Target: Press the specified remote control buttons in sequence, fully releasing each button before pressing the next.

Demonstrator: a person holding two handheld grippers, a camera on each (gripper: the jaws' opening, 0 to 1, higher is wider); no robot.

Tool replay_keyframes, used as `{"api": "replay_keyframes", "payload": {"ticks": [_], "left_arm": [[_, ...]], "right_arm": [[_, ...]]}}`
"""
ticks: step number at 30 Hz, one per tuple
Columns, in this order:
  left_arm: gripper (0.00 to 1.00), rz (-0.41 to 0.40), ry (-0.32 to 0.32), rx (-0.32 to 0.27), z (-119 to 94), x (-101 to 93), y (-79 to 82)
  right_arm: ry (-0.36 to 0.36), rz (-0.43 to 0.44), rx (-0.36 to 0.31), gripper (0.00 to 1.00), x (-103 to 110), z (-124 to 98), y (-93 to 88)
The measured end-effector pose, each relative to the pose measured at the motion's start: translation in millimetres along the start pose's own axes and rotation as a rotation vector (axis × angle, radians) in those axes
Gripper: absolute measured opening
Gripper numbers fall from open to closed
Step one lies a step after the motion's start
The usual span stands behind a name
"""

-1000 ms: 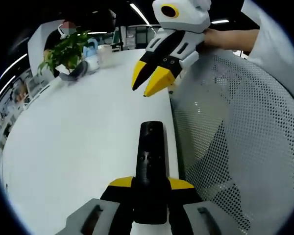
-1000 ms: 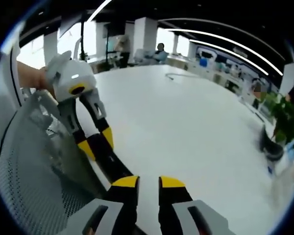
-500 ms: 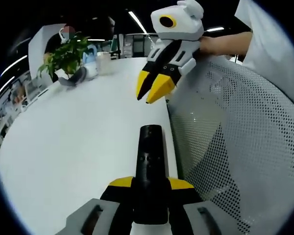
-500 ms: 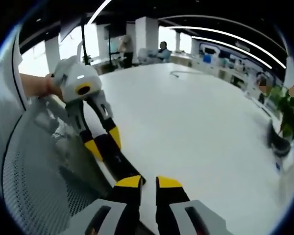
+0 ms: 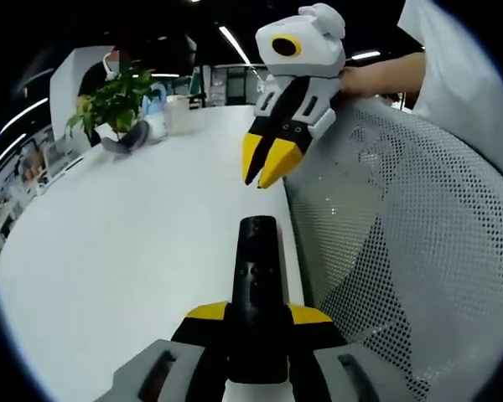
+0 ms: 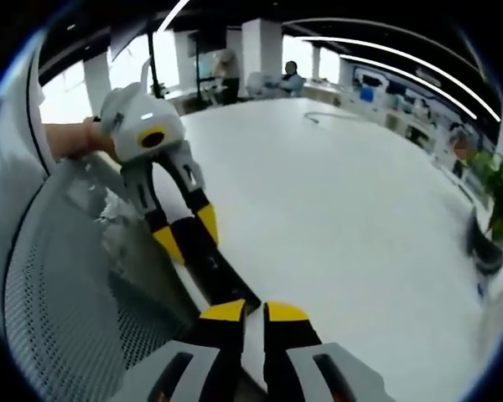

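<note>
Right now your left claw (image 5: 256, 322) is clamped on the lower end of the slim black plastic remote control (image 5: 257, 276), which sticks out forward over the white surface (image 5: 134, 251), close to its edge beside the grey mesh chair back (image 5: 402, 251). In the right gripper view the same remote (image 6: 214, 268) runs from the left claw (image 6: 184, 234) toward your right claw (image 6: 245, 311), whose yellow tips stand narrow, almost together, and carry nothing. From the left gripper view that right claw (image 5: 266, 161) hangs above and beyond the far end of the remote, apart from it.

Expect the remote to behave as a light, rigid bar with a smooth shell. Held at one end only, it will probably lever down when you press near the free end, so keep your hold firm and low on the body, on the plain sides, clear of the small button cluster (image 5: 250, 270). Use one narrow tip of the right claw for pressing; the buttons are small and closely set, so a broad contact could catch two. A green potted plant (image 5: 113, 96) sits well apart at the far side.
</note>
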State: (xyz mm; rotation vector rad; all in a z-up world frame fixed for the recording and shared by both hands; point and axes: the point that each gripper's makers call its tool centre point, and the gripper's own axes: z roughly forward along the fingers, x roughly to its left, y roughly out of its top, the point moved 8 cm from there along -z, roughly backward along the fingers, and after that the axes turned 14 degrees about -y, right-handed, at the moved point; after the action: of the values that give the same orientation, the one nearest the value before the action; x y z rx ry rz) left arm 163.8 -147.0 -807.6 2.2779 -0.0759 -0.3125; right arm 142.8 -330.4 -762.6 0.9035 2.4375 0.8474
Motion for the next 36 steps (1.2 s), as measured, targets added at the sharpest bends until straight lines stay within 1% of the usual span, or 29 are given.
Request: {"api": "replay_keyframes", "payload": {"ticks": [6,8,11,13,15,18,23,27,29,36], "left_arm": [[0.25,0.015,0.004,0.0,0,-0.7,-0.6],[0.25,0.014,0.005,-0.004,0,-0.5,-1.0],[0.24,0.015,0.002,-0.007,0,-0.1,-1.4],[0.24,0.017,0.002,-0.007,1,0.0,-1.5],[0.25,0.021,0.001,-0.005,0,0.0,-1.4],[0.25,0.025,0.001,-0.004,0,0.1,-1.5],[0.25,0.026,0.001,-0.005,0,-0.3,-1.7],[0.25,0.027,0.0,-0.004,0,0.0,-1.6],[0.25,0.027,0.0,-0.005,0,-0.1,-1.6],[0.25,0.035,-0.002,-0.001,0,-0.5,-1.5]], "right_arm": [[0.043,-0.031,0.021,0.04,5,1,0.2],[0.059,-0.079,0.042,0.05,7,1,1.6],[0.066,-0.131,0.045,0.03,9,3,4.6],[0.072,-0.139,0.047,0.02,10,6,6.1],[0.081,-0.172,0.05,0.01,10,8,7.0],[0.093,-0.2,0.052,0.0,11,10,8.7],[0.107,-0.216,0.057,0.0,10,13,9.2],[0.115,-0.281,0.088,0.0,7,17,6.8],[0.122,-0.289,0.097,0.0,6,19,5.9],[0.182,-0.291,0.135,0.0,8,29,2.1]]}}
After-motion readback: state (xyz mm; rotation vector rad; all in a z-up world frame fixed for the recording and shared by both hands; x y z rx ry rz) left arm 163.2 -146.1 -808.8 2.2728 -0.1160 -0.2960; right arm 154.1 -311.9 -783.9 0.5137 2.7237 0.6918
